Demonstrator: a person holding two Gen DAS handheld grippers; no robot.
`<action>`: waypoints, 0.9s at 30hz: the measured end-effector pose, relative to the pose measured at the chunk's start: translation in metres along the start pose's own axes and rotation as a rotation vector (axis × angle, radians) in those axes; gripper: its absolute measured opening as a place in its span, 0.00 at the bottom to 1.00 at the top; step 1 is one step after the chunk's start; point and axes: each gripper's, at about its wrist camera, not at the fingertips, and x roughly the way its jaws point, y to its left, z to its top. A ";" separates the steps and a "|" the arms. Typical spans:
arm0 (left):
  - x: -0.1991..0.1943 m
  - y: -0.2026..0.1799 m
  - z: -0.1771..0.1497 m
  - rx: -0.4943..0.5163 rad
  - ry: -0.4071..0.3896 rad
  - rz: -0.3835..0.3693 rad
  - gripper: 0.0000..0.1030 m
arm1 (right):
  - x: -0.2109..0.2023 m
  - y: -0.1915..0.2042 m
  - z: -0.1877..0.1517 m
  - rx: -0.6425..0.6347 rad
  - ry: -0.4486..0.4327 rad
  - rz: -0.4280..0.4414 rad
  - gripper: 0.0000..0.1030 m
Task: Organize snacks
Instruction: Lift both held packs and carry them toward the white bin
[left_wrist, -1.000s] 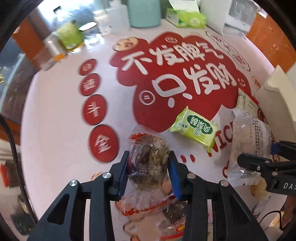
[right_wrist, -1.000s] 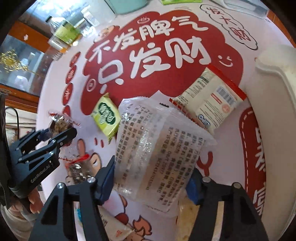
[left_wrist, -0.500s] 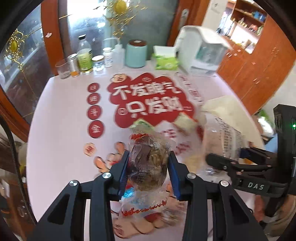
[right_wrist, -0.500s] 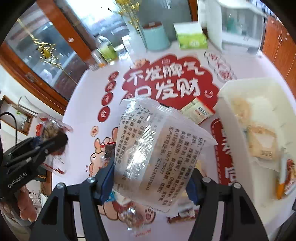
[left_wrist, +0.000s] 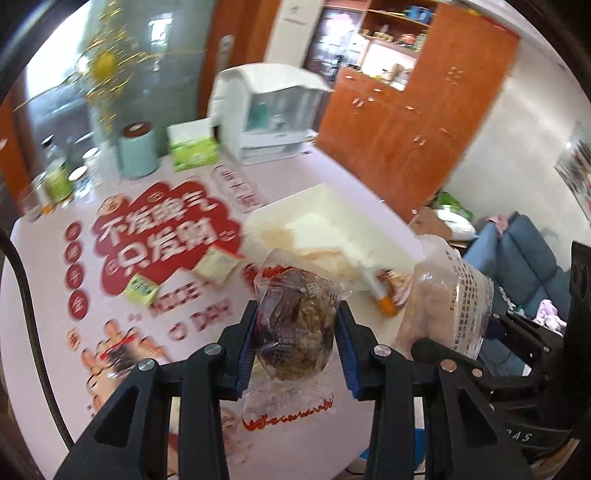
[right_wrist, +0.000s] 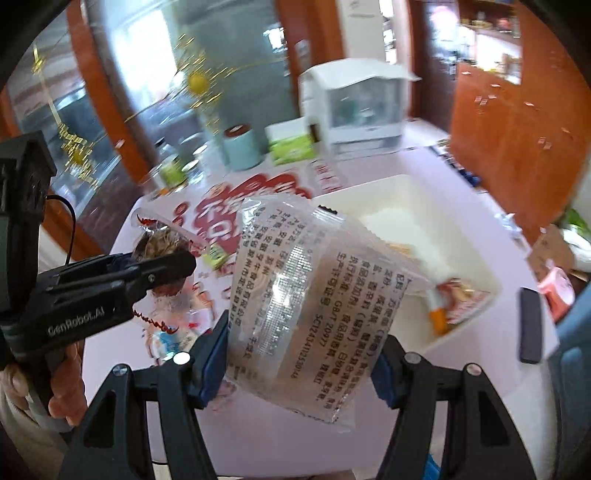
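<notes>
Left tongs (left_wrist: 297, 347): blue pads clamped on a clear packet of dark dried snack (left_wrist: 295, 328), held above the table; the packet's long axis runs top to bottom in the left wrist view, a red-printed crimped seal at each end; the red print is too blurred to read. In the right wrist view the same tongs show side-on, body lettered "GenRobot.AI", a hand (right_wrist: 62, 384) around the grip.

Right tongs (right_wrist: 301, 350): pads gripping a clear packet with black printed text (right_wrist: 314, 306), pale contents inside; long axis tilted, upper end leaning left, lower corner hanging right; the print is in Chinese columns, legible parts "GB/T 20977" and "SC12434112258014"-style code, last digits unsure. In the left wrist view this packet stands upright at the right, the tongs' body showing letters "AS".

Below, on the pink table (left_wrist: 44, 332): a small green snack packet (left_wrist: 140, 290) and a pale snack packet (left_wrist: 218, 264), near each other on the red graphic (left_wrist: 162, 236); white Chinese characters there blurred, "DAY" readable below.

Beyond: a white bin (right_wrist: 476, 258) on the table, holding several packets, one with an orange end (right_wrist: 437, 321); a dark flat object (right_wrist: 530, 325) just right of it.

Far edge: a mint canister (left_wrist: 138, 149), a green tissue box (left_wrist: 192, 149), a white appliance (left_wrist: 273, 110), bottles and jars (left_wrist: 55, 177) at left; orange-brown cabinets (left_wrist: 417, 118) behind.
</notes>
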 end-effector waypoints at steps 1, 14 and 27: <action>0.000 -0.009 0.004 0.010 -0.009 -0.005 0.37 | -0.008 -0.008 -0.001 0.012 -0.015 -0.013 0.64; 0.049 -0.094 0.071 -0.022 -0.050 0.019 0.37 | -0.056 -0.099 0.016 0.035 -0.130 -0.042 0.64; 0.143 -0.131 0.116 -0.110 -0.031 0.201 0.37 | -0.005 -0.185 0.056 0.009 -0.095 0.037 0.65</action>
